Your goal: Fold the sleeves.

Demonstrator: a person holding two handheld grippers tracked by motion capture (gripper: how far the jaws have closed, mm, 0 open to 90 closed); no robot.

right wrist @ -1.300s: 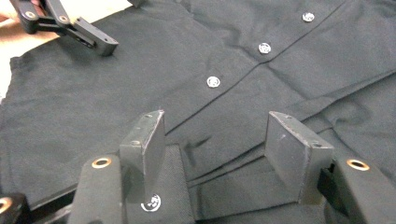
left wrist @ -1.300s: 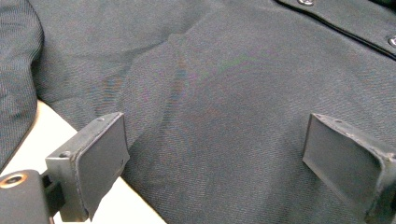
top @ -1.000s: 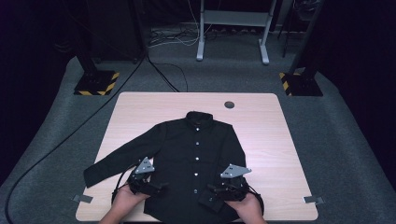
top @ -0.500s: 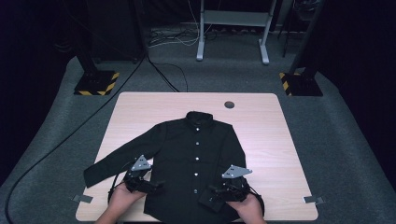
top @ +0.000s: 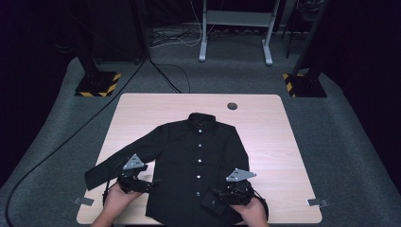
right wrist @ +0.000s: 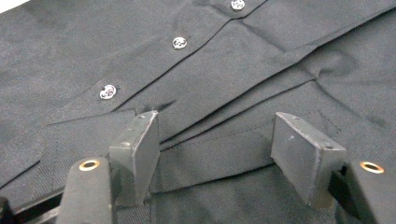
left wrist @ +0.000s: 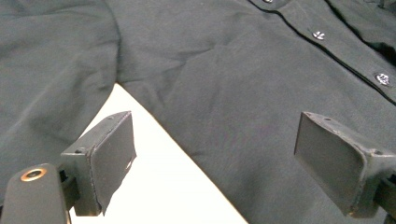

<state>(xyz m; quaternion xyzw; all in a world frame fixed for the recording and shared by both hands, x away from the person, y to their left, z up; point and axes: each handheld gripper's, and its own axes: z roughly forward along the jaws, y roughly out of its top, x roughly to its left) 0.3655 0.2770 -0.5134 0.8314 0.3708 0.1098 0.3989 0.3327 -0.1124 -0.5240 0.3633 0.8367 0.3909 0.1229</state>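
Bright lit table, dark surroundings, soft focus

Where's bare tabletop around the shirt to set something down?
Free: the table right of the black shirt out to the edge, the far strip by the grommet hole, the far left corner above the sleeve. Crowded: the near edge, with both grippers.

Left gripper [top: 142, 182]: black body, grey three-cornered plate on top, black cable trailing. Right gripper [top: 222, 196]: same build. Jaws are square dark-grey blocks with flat pads [right wrist: 306, 161], small screws, and brass-ringed holes in the black arms.
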